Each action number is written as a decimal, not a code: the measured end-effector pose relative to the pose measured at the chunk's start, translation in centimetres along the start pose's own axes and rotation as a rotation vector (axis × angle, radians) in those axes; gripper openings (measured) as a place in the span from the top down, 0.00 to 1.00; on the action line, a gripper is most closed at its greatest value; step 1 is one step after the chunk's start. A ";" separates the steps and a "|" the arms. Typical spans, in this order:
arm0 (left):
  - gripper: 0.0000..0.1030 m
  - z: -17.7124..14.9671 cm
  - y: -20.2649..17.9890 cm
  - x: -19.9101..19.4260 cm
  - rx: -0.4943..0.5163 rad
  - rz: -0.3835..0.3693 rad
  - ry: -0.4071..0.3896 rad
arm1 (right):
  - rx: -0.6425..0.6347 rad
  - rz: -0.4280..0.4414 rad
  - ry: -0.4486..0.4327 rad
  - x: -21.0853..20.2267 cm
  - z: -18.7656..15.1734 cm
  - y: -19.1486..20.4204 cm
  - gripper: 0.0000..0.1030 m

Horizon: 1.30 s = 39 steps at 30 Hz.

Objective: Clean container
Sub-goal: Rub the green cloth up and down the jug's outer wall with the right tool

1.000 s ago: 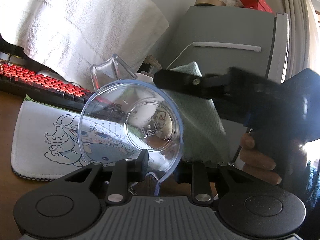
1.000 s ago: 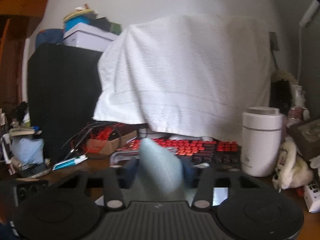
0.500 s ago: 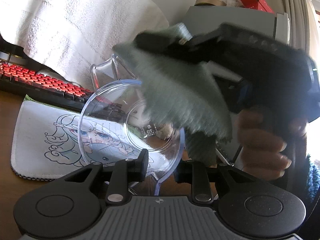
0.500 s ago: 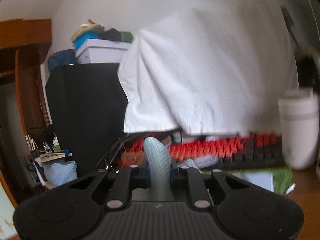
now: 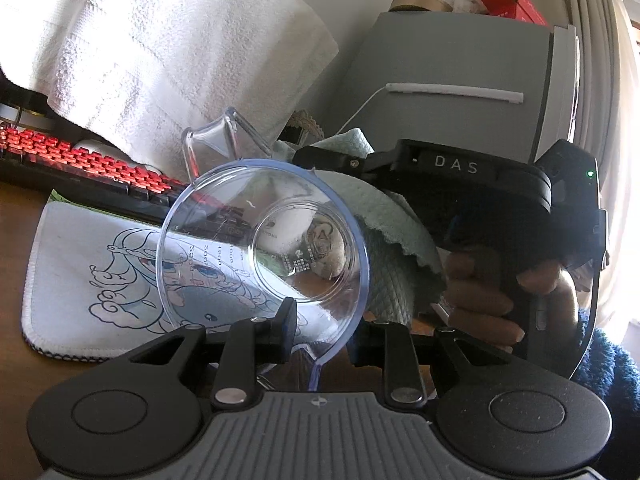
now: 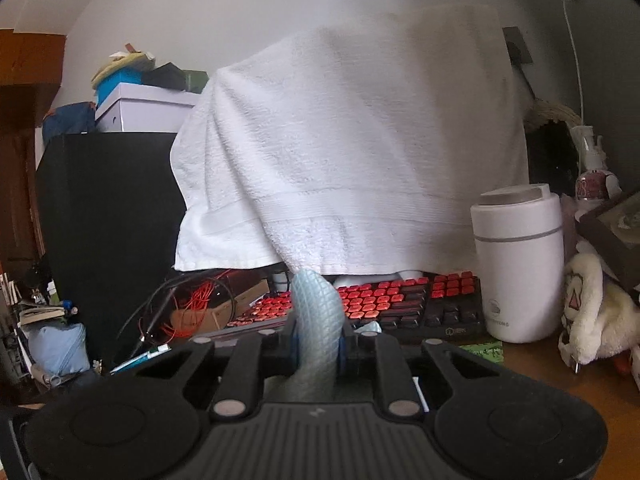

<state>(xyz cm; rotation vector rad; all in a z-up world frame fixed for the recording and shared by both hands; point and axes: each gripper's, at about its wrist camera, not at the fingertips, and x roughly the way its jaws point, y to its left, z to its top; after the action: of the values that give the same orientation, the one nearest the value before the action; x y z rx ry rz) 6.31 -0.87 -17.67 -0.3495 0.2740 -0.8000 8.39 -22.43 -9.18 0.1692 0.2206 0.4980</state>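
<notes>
A big white towel (image 6: 352, 152) is draping over something bulky at the back of the desk (image 6: 536, 364), hiding it completely and covering the far edge of the red-keyed keyboard (image 6: 384, 300). To the right a grey cabinet (image 5: 460, 76) is filling the corner, its top clutter cut off by the frame. A printed cloth mat (image 5: 100, 272) is lying flat in front of the keyboard, its near corner sitting under the container.

The clear plastic container (image 5: 264, 248) is tipping on its side above the mat, mouth facing the left camera, and the left gripper (image 5: 320, 340) is clamping its rim, one finger inside and one outside. The printing on its wall is too distorted to read.

The right gripper (image 5: 320, 160) is coming in just behind the container's far rim, pinching a pale green cloth (image 6: 318, 320) tight between its fingers; the cloth is hanging down beside the container, and whether it is touching is hard to tell. A hand (image 5: 488, 296) is gripping the handle, partly lost in window glare.

A white canister (image 6: 518, 264) is crowding the desk's right side; bare wood is showing only beside it.
</notes>
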 end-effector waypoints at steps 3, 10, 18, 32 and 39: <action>0.75 0.0 0.0 0.0 0.001 0.000 0.000 | 0.023 -0.002 0.004 0.3 -0.1 0.9 0.84; 0.75 0.0 0.0 0.1 0.003 -0.001 0.003 | 0.012 0.138 0.032 0.3 -0.6 3.5 0.81; 0.75 0.0 -0.1 0.0 0.004 0.002 0.001 | -0.041 0.161 0.024 0.0 -0.9 4.2 0.84; 0.75 -0.1 0.0 0.1 0.006 0.002 0.000 | -0.030 0.013 0.004 0.4 -0.1 0.4 0.86; 0.75 -0.1 0.0 0.2 0.013 0.003 0.001 | -0.070 0.021 0.007 0.0 -0.7 2.7 0.84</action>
<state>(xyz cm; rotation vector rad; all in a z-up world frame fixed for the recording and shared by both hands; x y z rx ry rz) 6.41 -0.99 -17.76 -0.3364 0.2697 -0.7990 6.96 -19.99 -9.24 0.1018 0.2085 0.5264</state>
